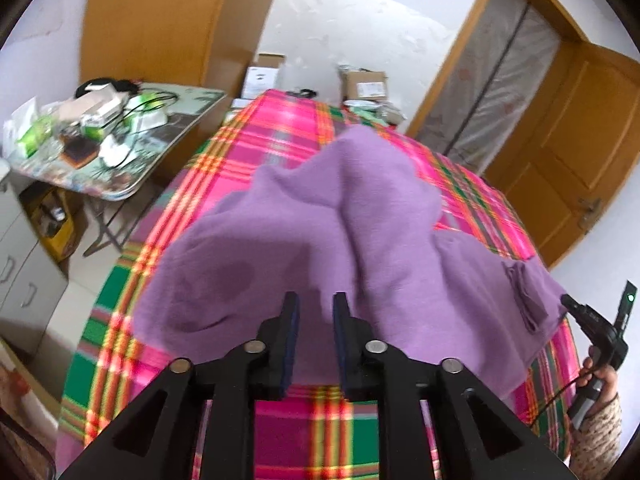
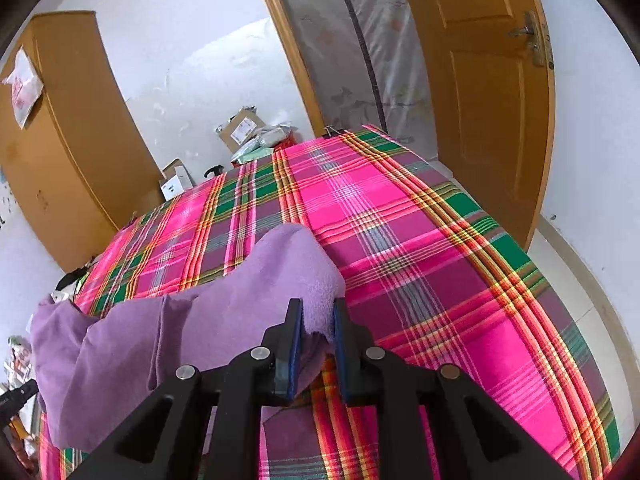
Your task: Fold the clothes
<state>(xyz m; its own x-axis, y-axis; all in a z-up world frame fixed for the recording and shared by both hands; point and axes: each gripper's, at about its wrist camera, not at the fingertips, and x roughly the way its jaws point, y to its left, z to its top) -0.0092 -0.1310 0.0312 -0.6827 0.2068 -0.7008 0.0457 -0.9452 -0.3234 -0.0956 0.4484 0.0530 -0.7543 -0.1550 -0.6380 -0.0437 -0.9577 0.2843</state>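
Observation:
A purple fleece garment (image 1: 320, 232) lies bunched on the pink, green and yellow plaid cloth (image 1: 280, 132) that covers the table. My left gripper (image 1: 316, 308) hangs over the garment's near edge with its jaws a hand's width apart; purple fabric fills the gap, and no pinch shows. My right gripper (image 2: 318, 316) has an end of the same garment (image 2: 200, 320) between its jaws, which stand slightly apart around the cloth. The right gripper also shows at the far right of the left wrist view (image 1: 600, 328), held in a hand.
A cluttered side table (image 1: 100, 140) stands to the left. Cardboard boxes (image 1: 366, 84) sit beyond the table's far end. A wooden wardrobe (image 2: 68, 140) stands at the left and an open wooden door (image 2: 480, 80) at the right, near the table's corner.

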